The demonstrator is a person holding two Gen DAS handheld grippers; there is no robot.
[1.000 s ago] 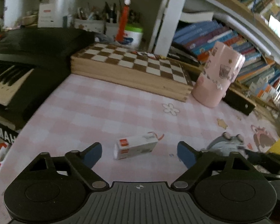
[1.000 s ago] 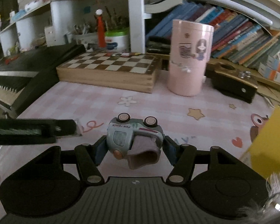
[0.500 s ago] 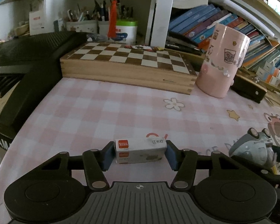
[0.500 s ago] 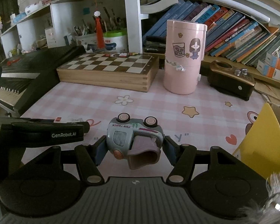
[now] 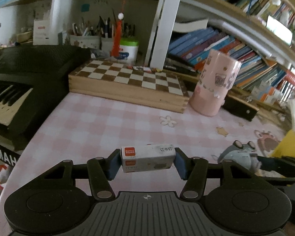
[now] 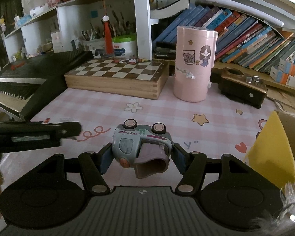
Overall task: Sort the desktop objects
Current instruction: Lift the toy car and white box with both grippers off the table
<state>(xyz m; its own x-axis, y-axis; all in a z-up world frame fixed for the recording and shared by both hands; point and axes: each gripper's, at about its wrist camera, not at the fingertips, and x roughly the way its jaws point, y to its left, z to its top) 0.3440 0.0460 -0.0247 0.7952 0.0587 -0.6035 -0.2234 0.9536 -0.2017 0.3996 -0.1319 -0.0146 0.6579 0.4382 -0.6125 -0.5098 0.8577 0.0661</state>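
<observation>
My left gripper (image 5: 146,162) is shut on a small white staple box (image 5: 147,158) with a red label, held above the pink checked tablecloth (image 5: 108,125). My right gripper (image 6: 141,155) is shut on a grey-blue toy truck (image 6: 140,143), upside down with its pink wheels up. The toy truck also shows at the right of the left wrist view (image 5: 238,154). The left gripper shows as a dark bar at the left of the right wrist view (image 6: 29,135).
A wooden chessboard box (image 6: 116,76) and a pink cylinder container (image 6: 194,64) stand at the back. A black keyboard (image 5: 19,84) lies at the left. A yellow box (image 6: 273,151) is at the right. A dark brown box (image 6: 243,88) and bookshelves stand behind.
My left gripper closed on the staple box and lifted it off the tablecloth. My right gripper keeps hold of the toy truck and has risen a little.
</observation>
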